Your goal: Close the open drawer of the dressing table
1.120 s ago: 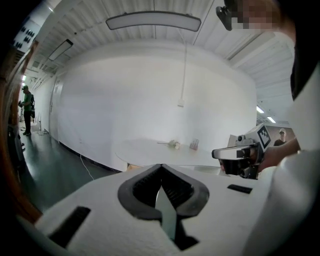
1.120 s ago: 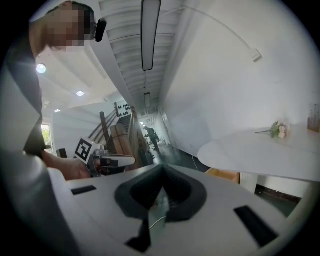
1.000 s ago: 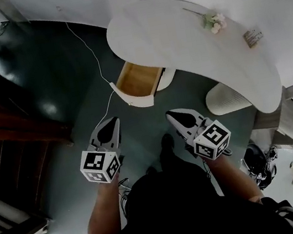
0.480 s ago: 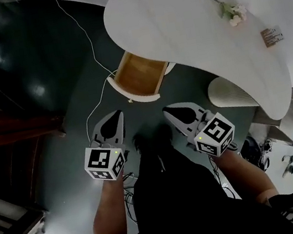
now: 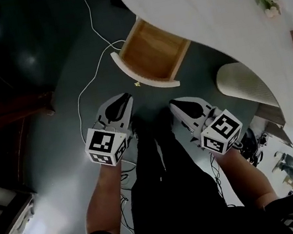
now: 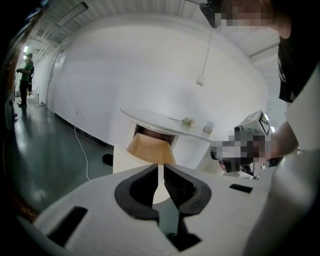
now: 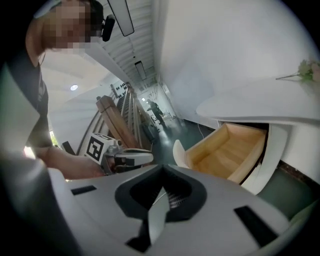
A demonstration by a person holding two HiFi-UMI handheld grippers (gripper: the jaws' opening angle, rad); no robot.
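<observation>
We see the dressing table (image 5: 200,9) upper right in the head view, cut off by the top and right edges. Drawer (image 5: 152,56) is pulled out, upper centre, its back end hidden under the top. Left gripper (image 5: 125,98) jaws have just been opening: narrow gap, nothing between. Right gripper (image 5: 174,103) jaws together, empty.

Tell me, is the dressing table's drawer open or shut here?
Open. The drawer juts out from under the white tabletop, its bare wooden inside exposed.
</observation>
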